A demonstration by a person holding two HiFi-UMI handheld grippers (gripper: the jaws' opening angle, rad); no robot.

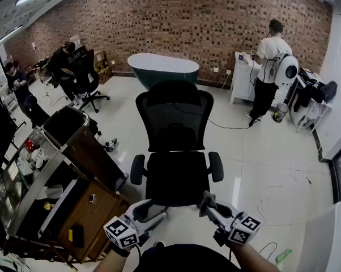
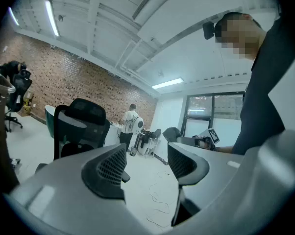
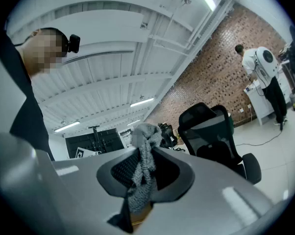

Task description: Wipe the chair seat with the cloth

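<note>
A black mesh office chair (image 1: 177,135) stands on the white floor straight ahead, its seat (image 1: 177,177) facing me. It also shows in the left gripper view as the chair (image 2: 79,126) and in the right gripper view as the chair (image 3: 211,133). My right gripper (image 1: 207,200) hovers just above the seat's front right corner, shut on a grey cloth (image 3: 143,168) that bunches up between the jaws; the same cloth (image 1: 207,200) pokes out in the head view. My left gripper (image 1: 150,207) is open and holds nothing, near the seat's front left edge.
A dark trolley (image 1: 74,152) with clutter stands to the left. A green bathtub (image 1: 162,68) sits by the brick wall. A person (image 1: 269,61) stands at a white counter at the back right; other people sit at the far left. Cables (image 1: 269,194) lie on the floor.
</note>
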